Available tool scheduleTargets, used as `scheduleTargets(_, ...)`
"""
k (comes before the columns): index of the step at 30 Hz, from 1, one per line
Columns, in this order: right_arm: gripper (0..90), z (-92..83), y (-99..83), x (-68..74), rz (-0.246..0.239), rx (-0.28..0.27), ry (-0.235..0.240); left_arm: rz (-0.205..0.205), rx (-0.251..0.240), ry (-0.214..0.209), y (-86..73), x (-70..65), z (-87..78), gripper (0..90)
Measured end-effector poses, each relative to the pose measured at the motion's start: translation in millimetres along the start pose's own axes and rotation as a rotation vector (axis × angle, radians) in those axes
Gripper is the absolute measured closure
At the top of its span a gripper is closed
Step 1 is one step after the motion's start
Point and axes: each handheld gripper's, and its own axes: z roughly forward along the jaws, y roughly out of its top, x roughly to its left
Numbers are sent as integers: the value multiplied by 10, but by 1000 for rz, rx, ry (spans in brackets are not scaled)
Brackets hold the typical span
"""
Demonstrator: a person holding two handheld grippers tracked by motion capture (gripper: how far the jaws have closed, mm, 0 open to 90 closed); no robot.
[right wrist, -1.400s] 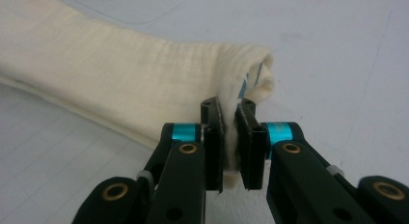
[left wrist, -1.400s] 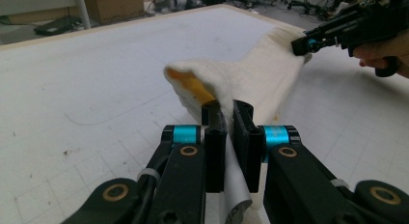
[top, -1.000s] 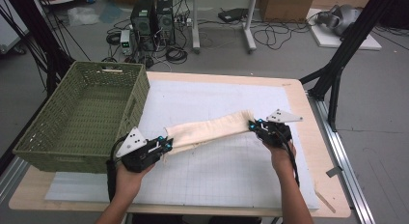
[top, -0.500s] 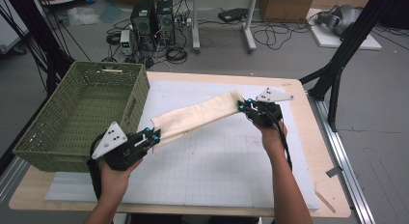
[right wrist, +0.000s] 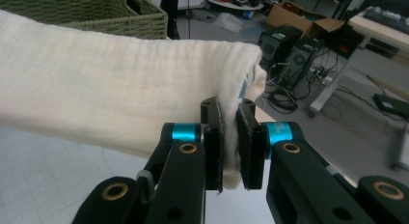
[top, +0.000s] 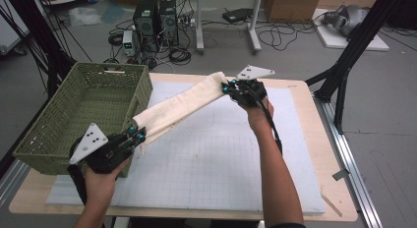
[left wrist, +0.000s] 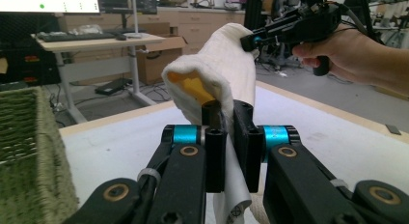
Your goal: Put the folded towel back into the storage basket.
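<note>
Cloth [top: 179, 104], one cream folded towel, hangs clear of the table [top: 216, 159], stretched between two grippers: the left gripper [top: 134, 135] is clamped on its near end beside the single green basket [top: 74, 115], and the right gripper [top: 227, 87] is clenched on its far end, held higher. Likely failure is a slip, since each pair of jaws pinches only a narrow edge of several layers and further pulling could free an end or loosen the fold. Count: one cloth, one basket, two grippers.
</note>
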Motion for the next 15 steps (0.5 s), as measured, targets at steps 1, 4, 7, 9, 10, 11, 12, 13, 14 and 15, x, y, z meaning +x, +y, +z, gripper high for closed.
scheduleTargets(1, 826, 46, 45, 13, -8, -1, -1, 4, -4, 9, 6, 13, -22, 844)
scheduleTargets(4, 826, 181, 173, 52, -16, -7, 6, 3, -16, 26, 31, 62, -90, 844)
scheduleTargets(7, 826, 323, 283, 94, -16, -16, 15, -6, -31, 42, 50, 120, -160, 844)
scheduleTargets(9, 826, 483, 393, 149, -36, -12, 21, -2, -29, 58, 53, 144, -201, 844)
scheduleTargets(10, 826, 483, 393, 149, -36, -12, 21, 3, -27, 64, 51, 151, -221, 844)
scheduleTargets(11, 826, 539, 428, 164, -38, -6, 26, 4, -28, 71, 47, 154, -238, 844)
scheduleTargets(12, 826, 591, 460, 185, -38, -4, 28, 8, -28, 78, 45, 160, -257, 845)
scheduleTargets(13, 826, 643, 501, 205, -38, 4, 31, 13, -27, 85, 45, 169, -274, 845)
scheduleTargets(14, 826, 687, 538, 232, -48, -5, 29, 13, -31, 91, 48, 180, -293, 845)
scheduleTargets(15, 826, 727, 575, 248, -49, -10, 33, 11, -35, 98, 52, 197, -314, 845)
